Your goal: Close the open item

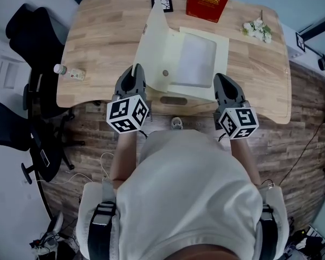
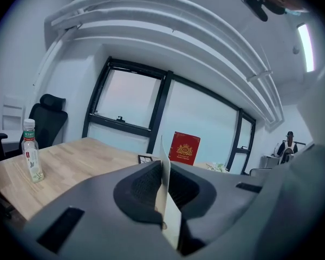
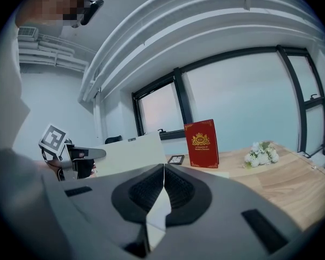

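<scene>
Holding, left tongs: the left gripper (image 1: 136,69) has its jaws pressed on the raised lid (image 1: 154,42) of the pale cream cardboard file box (image 1: 176,90); the thin lid edge stands between the pads
Holding, right tongs: the right gripper (image 1: 223,80) is nipped together on a thin cream edge of the same box, near its right front corner
Box: open, at the middle of the near edge of the light wooden table (image 1: 103,31)
Far edge of table: upright red booklet with gold crest (image 1: 207,0), small black-and-white framed card (image 1: 162,2)
Left edge of table: clear plastic bottle (image 1: 69,72), upright
Far right part of table: small bunch of white flowers (image 1: 257,30)
</scene>
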Demonstrator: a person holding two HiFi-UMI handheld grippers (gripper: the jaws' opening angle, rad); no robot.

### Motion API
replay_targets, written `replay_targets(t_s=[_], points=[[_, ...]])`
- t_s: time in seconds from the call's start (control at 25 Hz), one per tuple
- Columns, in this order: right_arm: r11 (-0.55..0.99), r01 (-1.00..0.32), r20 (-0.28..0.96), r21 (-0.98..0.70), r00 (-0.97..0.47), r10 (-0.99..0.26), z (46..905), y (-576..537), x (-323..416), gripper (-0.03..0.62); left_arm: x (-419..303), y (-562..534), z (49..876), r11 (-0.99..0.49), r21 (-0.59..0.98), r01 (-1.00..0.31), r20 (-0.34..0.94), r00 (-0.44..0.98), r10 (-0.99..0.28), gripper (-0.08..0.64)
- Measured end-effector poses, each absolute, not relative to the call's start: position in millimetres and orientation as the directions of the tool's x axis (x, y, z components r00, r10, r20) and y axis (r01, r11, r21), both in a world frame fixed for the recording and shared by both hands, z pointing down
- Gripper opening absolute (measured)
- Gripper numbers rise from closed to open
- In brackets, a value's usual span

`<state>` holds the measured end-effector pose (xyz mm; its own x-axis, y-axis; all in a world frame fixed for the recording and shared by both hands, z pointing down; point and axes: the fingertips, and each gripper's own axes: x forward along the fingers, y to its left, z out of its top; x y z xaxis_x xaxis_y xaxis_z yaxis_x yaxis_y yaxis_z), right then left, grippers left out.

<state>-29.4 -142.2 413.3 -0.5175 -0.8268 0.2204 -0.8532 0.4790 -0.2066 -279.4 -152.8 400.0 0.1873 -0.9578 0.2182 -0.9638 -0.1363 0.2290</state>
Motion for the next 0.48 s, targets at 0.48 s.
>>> replay_targets(t_s=[0.48], points=[[0.416,-0.887,0.283,-0.200,-0.459,-0.842,438.2,-137.4,0.4,0.020,-263.4,-150.8,395.0,-0.167,0.214,-0.962,0.211,0.212,-0.954,0.029]])
